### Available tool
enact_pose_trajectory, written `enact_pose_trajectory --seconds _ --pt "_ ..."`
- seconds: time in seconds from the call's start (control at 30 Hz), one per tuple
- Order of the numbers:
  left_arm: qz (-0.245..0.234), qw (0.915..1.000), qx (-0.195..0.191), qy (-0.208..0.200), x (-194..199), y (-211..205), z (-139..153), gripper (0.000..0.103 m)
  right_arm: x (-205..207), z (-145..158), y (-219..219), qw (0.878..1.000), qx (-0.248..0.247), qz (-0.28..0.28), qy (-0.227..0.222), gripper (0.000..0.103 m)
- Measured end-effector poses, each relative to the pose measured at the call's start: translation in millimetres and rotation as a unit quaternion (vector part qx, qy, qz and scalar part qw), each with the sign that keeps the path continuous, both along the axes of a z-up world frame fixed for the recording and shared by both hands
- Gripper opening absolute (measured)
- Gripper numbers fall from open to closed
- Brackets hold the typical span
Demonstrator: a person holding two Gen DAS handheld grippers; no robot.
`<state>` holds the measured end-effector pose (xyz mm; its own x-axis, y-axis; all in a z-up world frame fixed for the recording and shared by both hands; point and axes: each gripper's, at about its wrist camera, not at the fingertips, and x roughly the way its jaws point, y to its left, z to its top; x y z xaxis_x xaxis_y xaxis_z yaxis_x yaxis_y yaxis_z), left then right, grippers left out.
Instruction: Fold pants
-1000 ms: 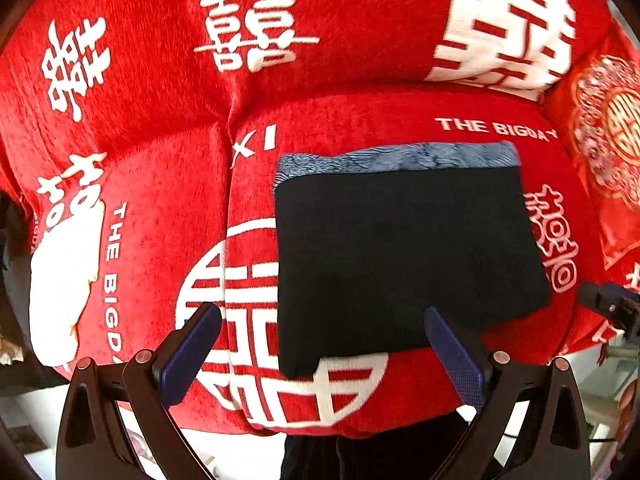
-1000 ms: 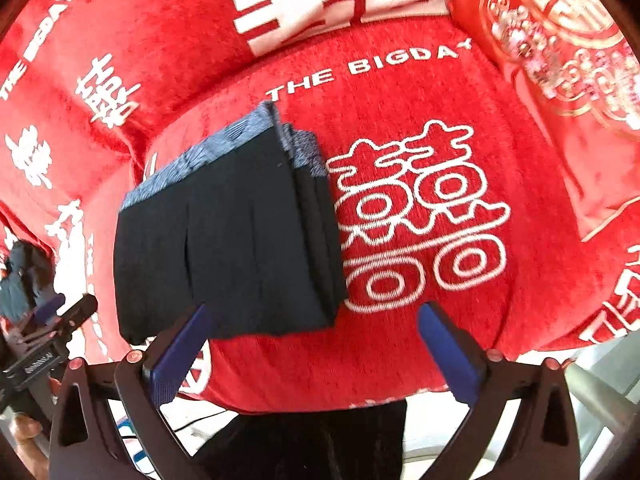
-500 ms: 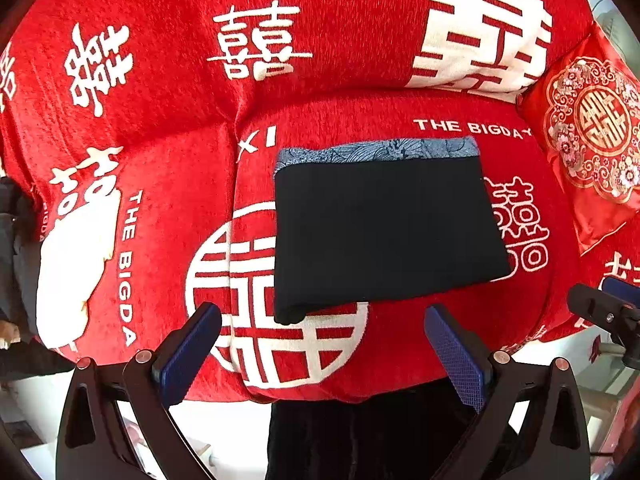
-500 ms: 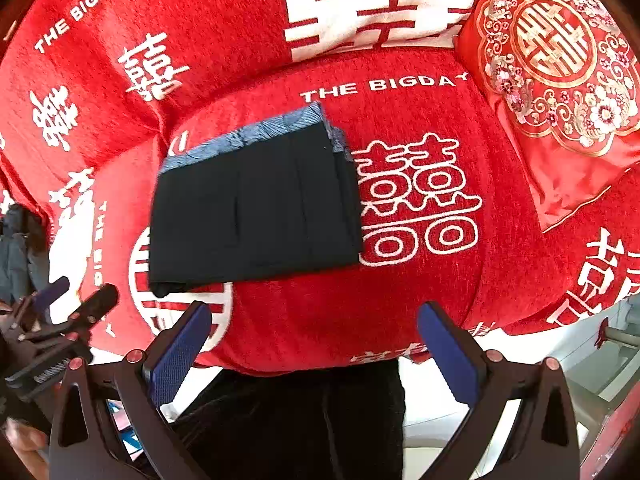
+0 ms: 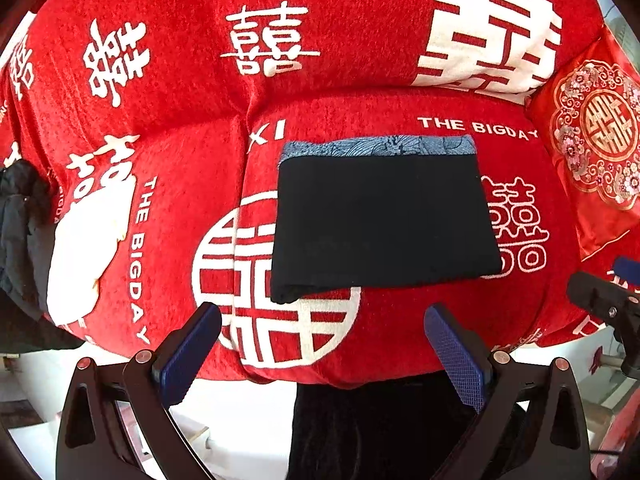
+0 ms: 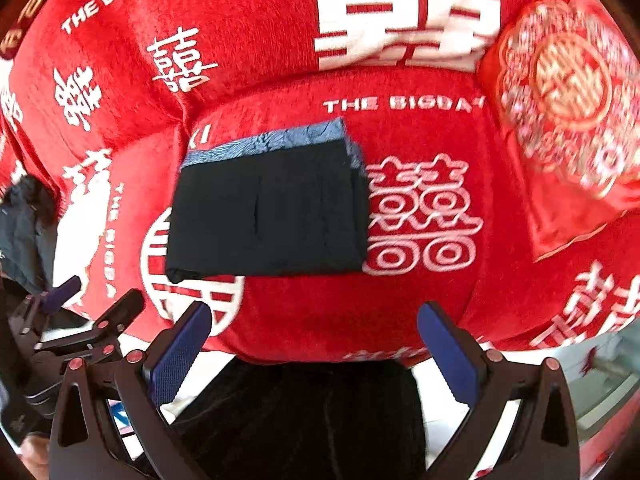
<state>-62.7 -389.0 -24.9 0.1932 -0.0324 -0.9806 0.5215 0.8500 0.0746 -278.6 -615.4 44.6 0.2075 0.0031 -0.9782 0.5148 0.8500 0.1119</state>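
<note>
The black pants lie folded into a flat rectangle on the red sofa seat, with a blue patterned waistband along the far edge. They also show in the right wrist view. My left gripper is open and empty, held back from the sofa's front edge, short of the pants. My right gripper is open and empty, also off the front edge. The left gripper shows at the lower left of the right wrist view.
The sofa cover is red with white characters. A red embroidered cushion leans at the right. Dark clothing lies at the left end. Below the seat edge are white floor and the person's dark trousers.
Both grippers have drawn back from the folded pants toward the sofa's front edge, so the pants look smaller and farther. The pants have not moved. Both grippers stay open.
</note>
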Motion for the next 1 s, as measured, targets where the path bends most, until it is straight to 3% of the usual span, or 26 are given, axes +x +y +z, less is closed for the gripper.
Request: enact_pose_trajectory --seconds 1.0 --pt "-0.008 0.9998 0.011 -0.014 13 5 6 0.102 24 4 25 0.999 -0.043 0.023 0.017 0.103"
